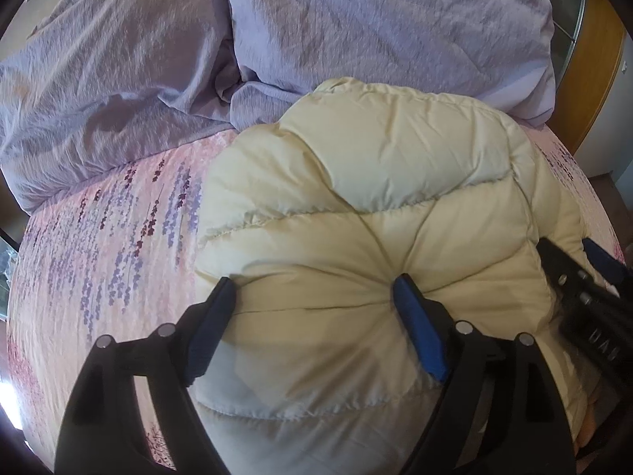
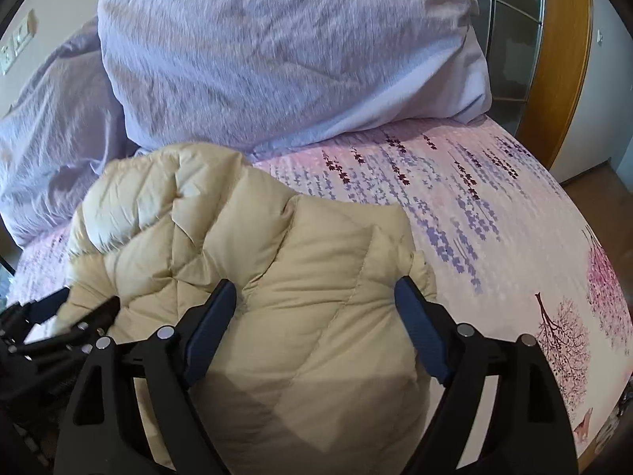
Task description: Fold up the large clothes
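Jacket [image 1: 376, 206], cream and puffy, lay bundled on the bed [image 1: 118, 237]. Left gripper [image 1: 314, 289] and right gripper [image 2: 316, 293] stood wide open astride it, gripping nothing; likely pressing the fold flat, regrasping an edge next.

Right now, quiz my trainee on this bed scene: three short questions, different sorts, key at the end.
1. True or false: the cream puffer jacket lies on a floral bedsheet.
2. The bedding heaped behind the jacket is: A green, B lavender, C black?
3. Fill in: the left gripper has its jaws ____ across the jacket.

Key: 1 true. 2 B, the lavender duvet. 3 open.
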